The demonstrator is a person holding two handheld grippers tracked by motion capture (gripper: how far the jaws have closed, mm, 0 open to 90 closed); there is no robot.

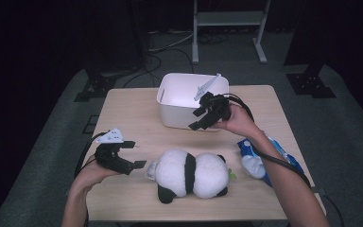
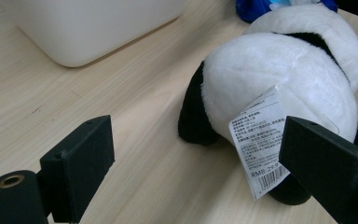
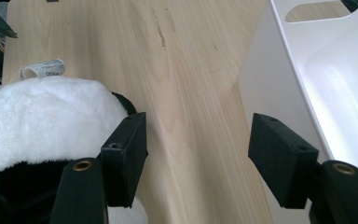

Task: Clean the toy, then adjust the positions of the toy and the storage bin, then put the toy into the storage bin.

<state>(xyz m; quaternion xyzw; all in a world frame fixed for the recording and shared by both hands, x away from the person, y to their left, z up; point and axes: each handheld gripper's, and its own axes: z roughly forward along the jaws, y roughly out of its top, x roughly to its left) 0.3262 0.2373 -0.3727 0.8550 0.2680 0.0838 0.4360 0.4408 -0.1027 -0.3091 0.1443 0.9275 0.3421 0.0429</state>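
While the wooden table [image 1: 123, 109] spreads across the middle of the high view, a white bin [image 1: 179, 106] stands on it at the upper centre, close to the far edge. Below that, at the lower centre of the frame, a plush panda [image 1: 191, 174] lies on its side on the table top, black legs pointing toward the near edge, with a paper tag [image 2: 257, 140] hanging from its left end. To the right of the panda, a blue packet [image 1: 264, 158] lies under the person's right forearm. At the lower left, the left tongs [image 1: 133, 153] hang just beside the panda's tagged end, jaws spread wide apart and holding nothing; in the left gripper view the tag sits close to the right-hand jaw, though I cannot tell whether they touch. At the centre right of the high view, the right tongs [image 1: 196, 119] are held in front of the bin's near wall, also gaping apart and empty, and the right gripper view looks down between bin and panda.
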